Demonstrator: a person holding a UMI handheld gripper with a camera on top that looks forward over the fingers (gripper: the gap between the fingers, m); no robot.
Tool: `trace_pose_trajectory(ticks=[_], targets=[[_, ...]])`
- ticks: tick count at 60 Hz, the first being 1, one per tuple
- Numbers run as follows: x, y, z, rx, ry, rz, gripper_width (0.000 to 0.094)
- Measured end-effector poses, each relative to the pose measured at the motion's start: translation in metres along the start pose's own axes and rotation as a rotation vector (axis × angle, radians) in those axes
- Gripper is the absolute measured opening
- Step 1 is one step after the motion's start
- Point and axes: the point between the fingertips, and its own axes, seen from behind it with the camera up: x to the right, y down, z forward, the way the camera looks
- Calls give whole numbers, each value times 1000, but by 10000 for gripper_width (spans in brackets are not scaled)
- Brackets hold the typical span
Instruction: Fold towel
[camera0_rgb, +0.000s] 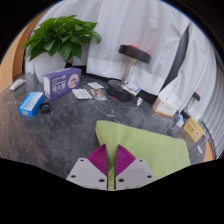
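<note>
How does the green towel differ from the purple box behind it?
The towel lies flat and limp just ahead of the gripper; the box stands upright, far beyond it by the plant. The towel is plain light green; the box is purple and printed. Both rest on the dark table.

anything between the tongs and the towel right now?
Nothing visible. The green towel lies flat on the dark grey table, just ahead of the tongs and reaching beside their right finger. The clutter, meaning the purple box, blue box and potted plant, sits well beyond it. The tongs hold nothing.
</note>
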Motion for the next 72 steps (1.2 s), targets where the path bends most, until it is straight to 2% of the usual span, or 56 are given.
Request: trace_pose_trajectory(ticks=[8, 15, 23, 35, 45, 47, 51, 56, 60, 72], targets=[[-17, -35, -32, 13, -163, 190, 68], [-8, -90, -78, 88, -330, 387, 68], [48, -113, -94, 139, -384, 516, 68], [129, -39, -39, 45, -305, 565, 109], [168, 0, -13, 14, -279, 547, 255], [179, 5, -9, 14, -259, 535, 310], [206, 19, -2, -3, -182, 507, 478], [229, 30, -1, -17, -140, 502, 752], [241, 29, -10, -4, -126, 486, 848], [266, 9, -88, 67, -15, 344, 845]])
